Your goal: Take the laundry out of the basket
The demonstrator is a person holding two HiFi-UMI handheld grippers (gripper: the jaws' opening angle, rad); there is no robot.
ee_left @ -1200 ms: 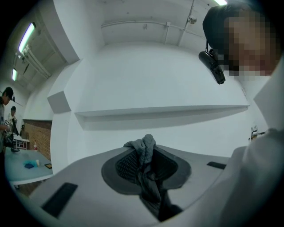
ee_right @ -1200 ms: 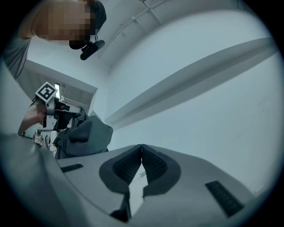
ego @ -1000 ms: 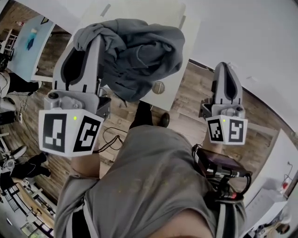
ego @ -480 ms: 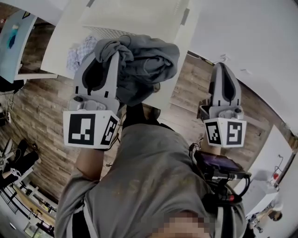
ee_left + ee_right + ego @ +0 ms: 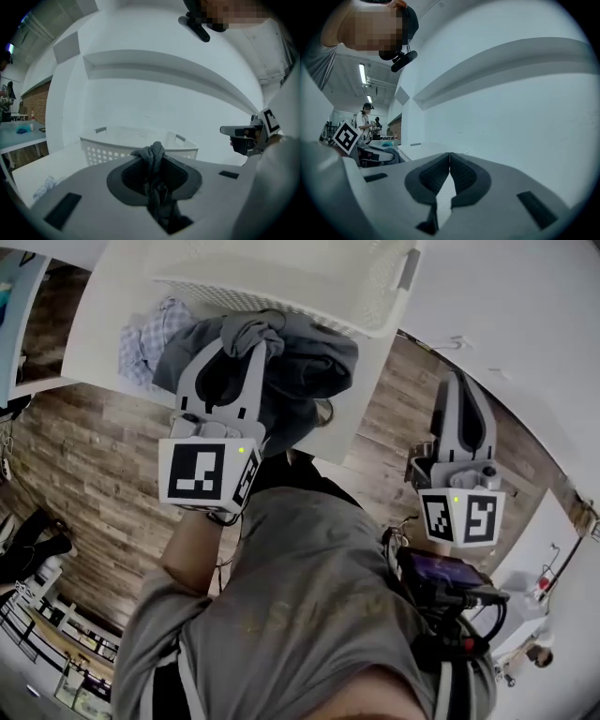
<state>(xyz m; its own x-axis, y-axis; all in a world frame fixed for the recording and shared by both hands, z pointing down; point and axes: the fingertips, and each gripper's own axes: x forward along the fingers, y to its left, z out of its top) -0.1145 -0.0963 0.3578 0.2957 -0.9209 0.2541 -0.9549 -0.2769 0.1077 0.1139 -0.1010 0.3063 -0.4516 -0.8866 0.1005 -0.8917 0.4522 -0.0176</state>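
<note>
Now, your left gripper (image 5: 242, 334) is pinching the garment (image 5: 314, 357), your right gripper (image 5: 461, 381) idling shut and empty; be laying it on the table (image 5: 98, 334), apparently clear of the basket (image 5: 356, 287).

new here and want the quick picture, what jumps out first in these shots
The grey garment stands out first, bunched in the left gripper, which is shut on it over the near edge of the white table, just in front of the white basket. A checked cloth lies on the table to the garment's left. The right gripper is shut and empty, off to the right.
</note>
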